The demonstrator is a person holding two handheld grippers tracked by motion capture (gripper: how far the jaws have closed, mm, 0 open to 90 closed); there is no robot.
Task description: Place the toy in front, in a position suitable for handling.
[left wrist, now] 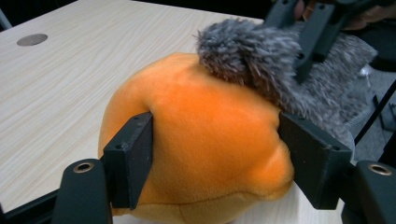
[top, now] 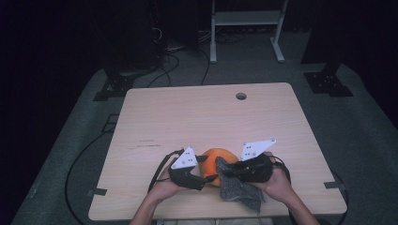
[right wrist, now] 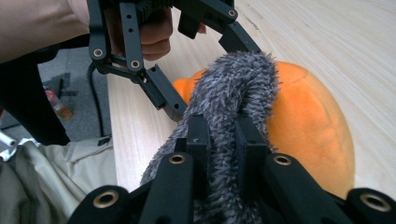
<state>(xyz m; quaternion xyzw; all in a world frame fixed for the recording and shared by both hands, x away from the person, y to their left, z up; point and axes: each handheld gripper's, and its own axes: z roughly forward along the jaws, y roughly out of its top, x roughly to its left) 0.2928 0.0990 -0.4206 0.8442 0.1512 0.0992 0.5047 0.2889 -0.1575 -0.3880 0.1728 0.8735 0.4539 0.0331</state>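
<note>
Your left gripper (left wrist: 215, 154) has its jaws pressed against both flanks of the orange plush ball (left wrist: 205, 144), which sits on the wooden table (top: 197, 117) near its front edge. Your right gripper (right wrist: 223, 140) is clamped on the grey fuzzy cloth (right wrist: 233, 93) draped against the ball (the pile swallows the pads). From the high view, your hands and the grippers cover much of the ball, and the cloth's lower end spills toward the table's edge.

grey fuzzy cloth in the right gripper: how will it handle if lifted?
Probably floppy: the grey cloth bends over the orange plush ball and sags toward the table below the right gripper. Likely light, being thin fluffy fabric. The shut jaws bunch its pile, so slipping seems unlikely.
</note>
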